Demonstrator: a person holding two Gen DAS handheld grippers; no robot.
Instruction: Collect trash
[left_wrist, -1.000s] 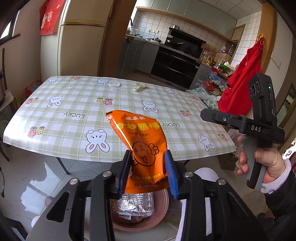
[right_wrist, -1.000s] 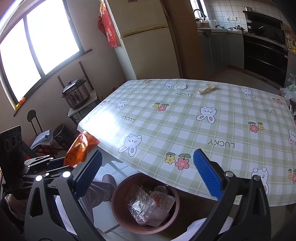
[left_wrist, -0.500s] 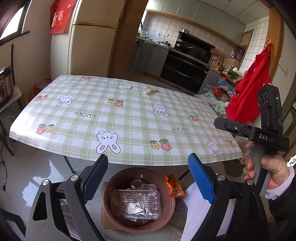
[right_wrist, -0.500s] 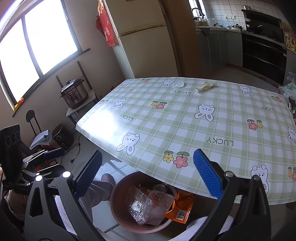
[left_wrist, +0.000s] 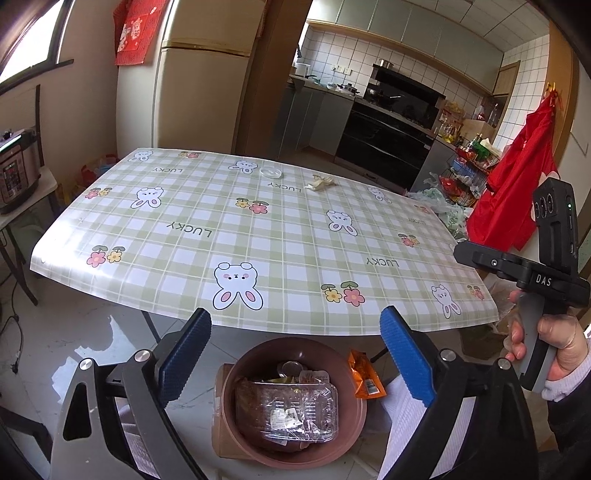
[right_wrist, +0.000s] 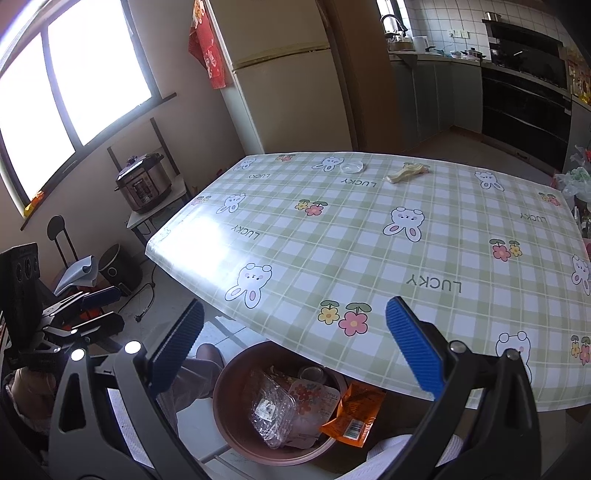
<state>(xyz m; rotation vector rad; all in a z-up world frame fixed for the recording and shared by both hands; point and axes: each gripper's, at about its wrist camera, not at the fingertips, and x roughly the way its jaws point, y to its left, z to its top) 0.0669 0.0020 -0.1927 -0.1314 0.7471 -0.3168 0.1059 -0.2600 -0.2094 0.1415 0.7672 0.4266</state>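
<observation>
My left gripper (left_wrist: 295, 317) hangs over a pink-brown bin (left_wrist: 227, 387) on the floor by the table's near edge; its jaws are opening and nothing is between them. An orange snack bag (left_wrist: 364, 376) lies against the bin's right rim (right_wrist: 351, 410). A clear plastic tray (left_wrist: 288, 406) and wrappers fill the bin (right_wrist: 221, 380). My right gripper (right_wrist: 295, 306) is open and empty above the same bin, held by a hand at the right of the left wrist view. At the table's far side lie a clear lid (left_wrist: 270, 172) and a crumpled pale wrapper (left_wrist: 320, 182).
The checked tablecloth table (left_wrist: 288, 236) overhangs the bin. A pressure cooker (right_wrist: 142, 182) sits on a side stand to the left, with a fridge (right_wrist: 288, 92) behind. A red apron (left_wrist: 517, 177) hangs at the right. A person's knee (right_wrist: 207, 363) is beside the bin.
The left gripper held the orange bag a second ago; its jaws spread wide and the bag dropped to the bin's right rim. The right gripper has stayed put.
</observation>
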